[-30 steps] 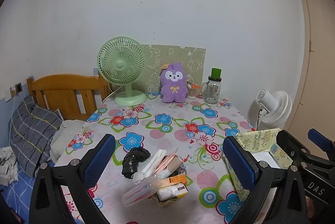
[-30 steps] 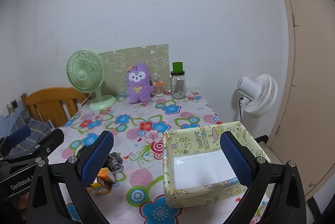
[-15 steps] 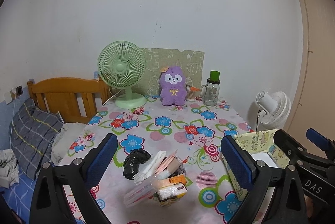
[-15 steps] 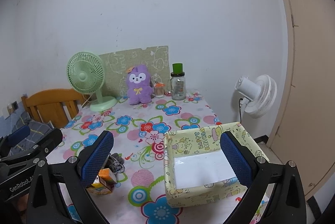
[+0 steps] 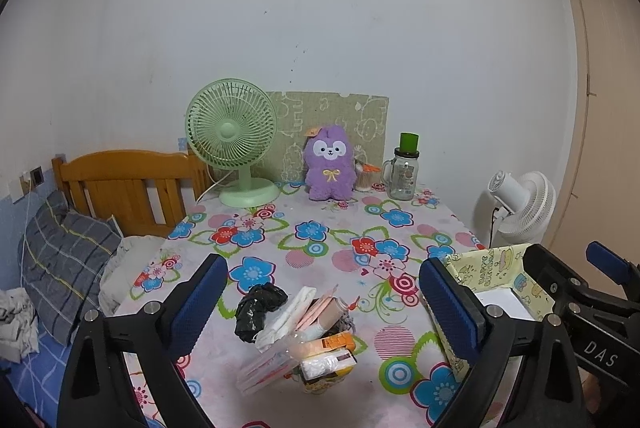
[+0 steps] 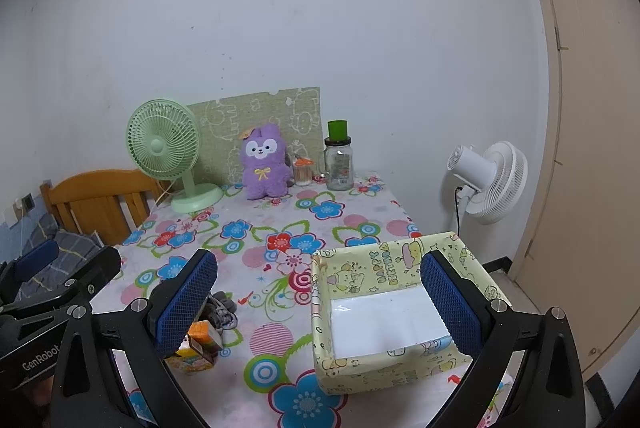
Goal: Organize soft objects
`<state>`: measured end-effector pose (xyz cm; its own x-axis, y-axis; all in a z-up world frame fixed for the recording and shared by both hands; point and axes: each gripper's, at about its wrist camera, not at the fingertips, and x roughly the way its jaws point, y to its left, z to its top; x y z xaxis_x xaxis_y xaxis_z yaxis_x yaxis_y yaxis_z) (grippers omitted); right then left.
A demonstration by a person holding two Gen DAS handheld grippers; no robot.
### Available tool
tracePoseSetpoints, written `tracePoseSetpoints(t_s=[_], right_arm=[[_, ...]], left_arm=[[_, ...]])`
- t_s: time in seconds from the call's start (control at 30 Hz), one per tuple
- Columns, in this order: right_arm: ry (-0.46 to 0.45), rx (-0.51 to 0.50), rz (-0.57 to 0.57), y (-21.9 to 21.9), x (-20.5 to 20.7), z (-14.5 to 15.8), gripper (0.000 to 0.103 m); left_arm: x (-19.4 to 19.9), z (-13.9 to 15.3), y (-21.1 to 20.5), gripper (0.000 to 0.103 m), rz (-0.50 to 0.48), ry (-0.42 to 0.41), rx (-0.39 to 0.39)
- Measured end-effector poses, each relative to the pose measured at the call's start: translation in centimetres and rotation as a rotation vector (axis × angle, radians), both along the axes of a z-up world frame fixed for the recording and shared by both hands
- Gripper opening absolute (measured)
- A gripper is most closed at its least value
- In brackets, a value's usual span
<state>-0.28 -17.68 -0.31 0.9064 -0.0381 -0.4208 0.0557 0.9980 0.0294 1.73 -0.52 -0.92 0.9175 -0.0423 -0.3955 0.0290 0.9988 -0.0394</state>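
Note:
A pile of small soft packs (image 5: 304,340) lies on the flowered table near its front edge: a black crumpled bag (image 5: 256,310), white and pink packets, an orange packet. It also shows partly in the right wrist view (image 6: 202,338). A yellow cartoon-print box (image 6: 384,304), open and holding only white paper, stands at the front right. My left gripper (image 5: 324,312) is open and empty above the pile. My right gripper (image 6: 318,304) is open and empty, over the box's left wall. A purple plush toy (image 5: 330,163) stands at the back.
A green desk fan (image 5: 234,139), a glass jar with a green lid (image 5: 404,175) and a small cup stand along the back wall. A white floor fan (image 6: 486,179) is right of the table. A wooden headboard (image 5: 128,183) and bedding are on the left.
Both views have tilted slightly downward or pulled back, so the objects sit a little lower in the frames. Nothing on the table has moved.

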Motion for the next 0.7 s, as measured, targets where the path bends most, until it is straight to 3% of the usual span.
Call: tracePoseSetpoints(t_s=[0.7], right_arm=[[0.012,0.011,0.000,-0.50,0.22,-0.05,0.103]], left_arm=[[0.17,-0.41,-0.25,0.097,-0.006,0.001,0.006]])
